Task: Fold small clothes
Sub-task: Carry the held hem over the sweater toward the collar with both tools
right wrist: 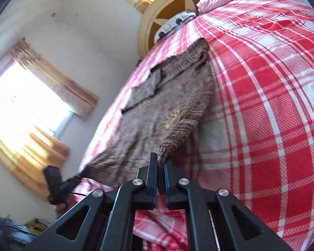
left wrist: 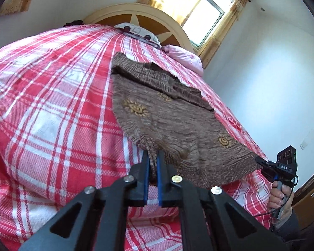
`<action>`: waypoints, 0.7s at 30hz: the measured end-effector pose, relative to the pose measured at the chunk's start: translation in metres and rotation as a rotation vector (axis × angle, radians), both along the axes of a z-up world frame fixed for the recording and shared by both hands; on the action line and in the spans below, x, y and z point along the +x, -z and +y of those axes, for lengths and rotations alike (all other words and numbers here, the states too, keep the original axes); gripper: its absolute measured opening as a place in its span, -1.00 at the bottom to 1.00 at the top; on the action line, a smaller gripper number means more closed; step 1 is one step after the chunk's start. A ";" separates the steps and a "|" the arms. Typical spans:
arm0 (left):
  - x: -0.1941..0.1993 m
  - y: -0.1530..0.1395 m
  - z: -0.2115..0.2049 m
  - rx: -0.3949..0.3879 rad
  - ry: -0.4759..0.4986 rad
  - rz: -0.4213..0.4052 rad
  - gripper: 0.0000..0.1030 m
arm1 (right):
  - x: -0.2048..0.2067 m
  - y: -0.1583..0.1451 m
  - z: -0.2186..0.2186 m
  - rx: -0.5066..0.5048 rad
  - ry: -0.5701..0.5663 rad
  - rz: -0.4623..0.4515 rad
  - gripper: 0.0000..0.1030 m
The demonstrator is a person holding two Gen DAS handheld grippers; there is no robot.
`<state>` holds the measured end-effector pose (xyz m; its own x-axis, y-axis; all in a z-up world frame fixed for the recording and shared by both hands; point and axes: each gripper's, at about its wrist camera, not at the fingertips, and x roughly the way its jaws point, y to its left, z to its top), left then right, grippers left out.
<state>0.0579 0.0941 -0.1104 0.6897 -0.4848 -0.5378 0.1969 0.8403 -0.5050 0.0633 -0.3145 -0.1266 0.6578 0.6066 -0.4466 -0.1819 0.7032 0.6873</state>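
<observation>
A small brown knitted sweater (left wrist: pixel 169 113) with yellow embroidered flowers lies on the red-and-white plaid bed (left wrist: pixel 52 104). My left gripper (left wrist: pixel 153 156) is shut on its near hem corner. My right gripper (left wrist: pixel 259 160) shows at the right, shut on the other hem corner, so the hem is stretched between them and lifted slightly. In the right wrist view the right gripper (right wrist: pixel 160 161) pinches the sweater's (right wrist: pixel 148 113) ribbed hem edge, and the left gripper (right wrist: pixel 77 176) shows blurred at the lower left holding the far corner.
A round wooden headboard (left wrist: pixel 140 18) stands at the far end with a patterned pillow (left wrist: pixel 138 31) and a pink pillow (left wrist: pixel 184 58). A curtained window (left wrist: pixel 203 10) is behind. The bed's edge falls off at the right near a white wall (left wrist: pixel 272 73).
</observation>
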 end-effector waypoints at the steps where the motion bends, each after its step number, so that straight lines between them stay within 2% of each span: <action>1: 0.002 -0.005 0.002 -0.015 0.000 -0.011 -0.89 | 0.000 -0.004 -0.001 0.018 -0.004 -0.012 -0.91; 8: 0.025 -0.029 0.009 -0.069 -0.020 -0.075 -0.89 | 0.012 -0.025 -0.004 0.075 -0.006 -0.057 -0.91; 12: 0.047 -0.035 0.014 -0.111 -0.032 -0.082 -0.89 | 0.025 -0.035 -0.007 0.103 0.006 -0.070 -0.91; 21: 0.104 -0.052 0.018 -0.116 -0.047 -0.101 -0.89 | 0.071 -0.053 -0.011 0.099 0.031 -0.082 -0.91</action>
<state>0.1617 0.1123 -0.0587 0.7608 -0.5058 -0.4067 0.2137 0.7869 -0.5789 0.1346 -0.3252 -0.0732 0.7091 0.6236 -0.3291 -0.2197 0.6389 0.7373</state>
